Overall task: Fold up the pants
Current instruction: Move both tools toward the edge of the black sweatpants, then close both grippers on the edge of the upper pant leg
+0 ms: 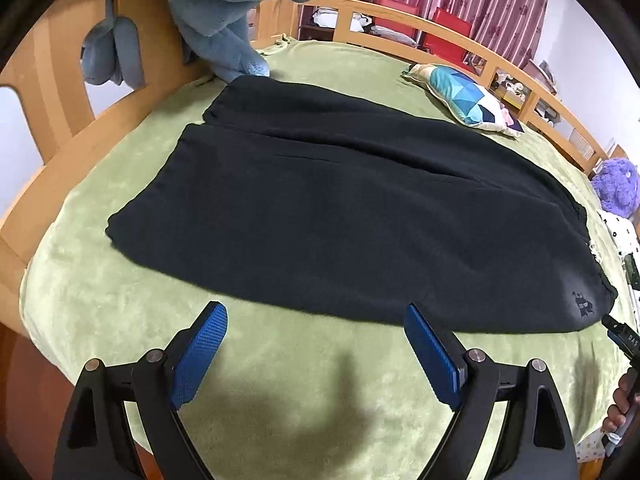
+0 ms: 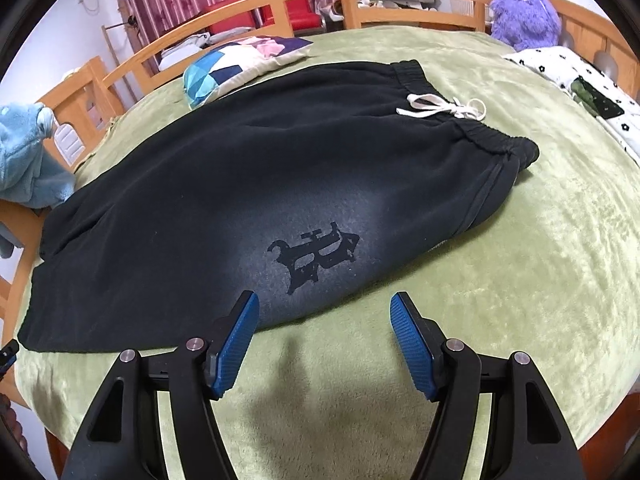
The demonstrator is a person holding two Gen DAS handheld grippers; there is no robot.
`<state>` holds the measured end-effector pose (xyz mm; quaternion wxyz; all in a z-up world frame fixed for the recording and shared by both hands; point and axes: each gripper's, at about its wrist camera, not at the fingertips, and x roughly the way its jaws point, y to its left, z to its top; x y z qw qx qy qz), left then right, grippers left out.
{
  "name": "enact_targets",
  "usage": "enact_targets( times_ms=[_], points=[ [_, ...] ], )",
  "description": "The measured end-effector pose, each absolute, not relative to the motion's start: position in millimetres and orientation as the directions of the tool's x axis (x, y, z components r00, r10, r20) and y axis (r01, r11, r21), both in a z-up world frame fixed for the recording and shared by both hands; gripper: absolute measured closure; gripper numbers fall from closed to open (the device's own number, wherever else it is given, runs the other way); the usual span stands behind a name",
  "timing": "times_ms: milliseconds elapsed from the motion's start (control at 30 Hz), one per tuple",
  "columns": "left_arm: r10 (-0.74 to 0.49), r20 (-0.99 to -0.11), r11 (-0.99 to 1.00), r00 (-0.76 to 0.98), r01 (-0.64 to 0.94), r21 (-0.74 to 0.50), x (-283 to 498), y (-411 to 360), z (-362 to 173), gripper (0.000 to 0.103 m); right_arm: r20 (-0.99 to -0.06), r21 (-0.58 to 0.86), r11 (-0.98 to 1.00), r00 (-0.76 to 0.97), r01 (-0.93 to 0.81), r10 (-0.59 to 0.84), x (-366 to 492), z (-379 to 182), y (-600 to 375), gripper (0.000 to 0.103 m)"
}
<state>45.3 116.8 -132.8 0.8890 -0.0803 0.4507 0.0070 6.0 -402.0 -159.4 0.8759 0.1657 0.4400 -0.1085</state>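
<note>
The black pants (image 2: 256, 184) are lying flat across the middle of the bed (image 2: 520, 280) on its green blanket, apparently already doubled leg over leg, the waistband and white drawstring (image 2: 444, 108) toward the bed's right end and the cuffs toward the left end by the blue plush toy (image 1: 224, 12). Both tools are hanging just off the near long edge: the left hand-held gripper (image 1: 316, 320) is gaping wide and empty near the leg end, while the right hand-held gripper (image 2: 325, 308) is standing apart, also empty, by the printed logo (image 2: 316, 256). That spacing looks chosen for pinching the near edge at two points.
</note>
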Motion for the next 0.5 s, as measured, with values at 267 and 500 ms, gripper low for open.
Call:
enact_targets(
  times_ms=[267, 500],
  points=[
    [-0.096, -0.819, 0.966, 0.566, -0.145, -0.213, 57.6, 137.5, -156.2, 0.014, -0.814, 0.198, 0.911, 0.578, 0.361, -0.052, 22.2, -174.4, -411.0, 0.036],
    [-0.117, -0.85, 0.954, 0.514, -0.181, -0.24, 95.7, 141.4, -181.6, 0.025, -0.851, 0.23, 0.876, 0.524, 0.425, -0.031, 49.1, -203.3, -431.6, 0.036]
  ],
)
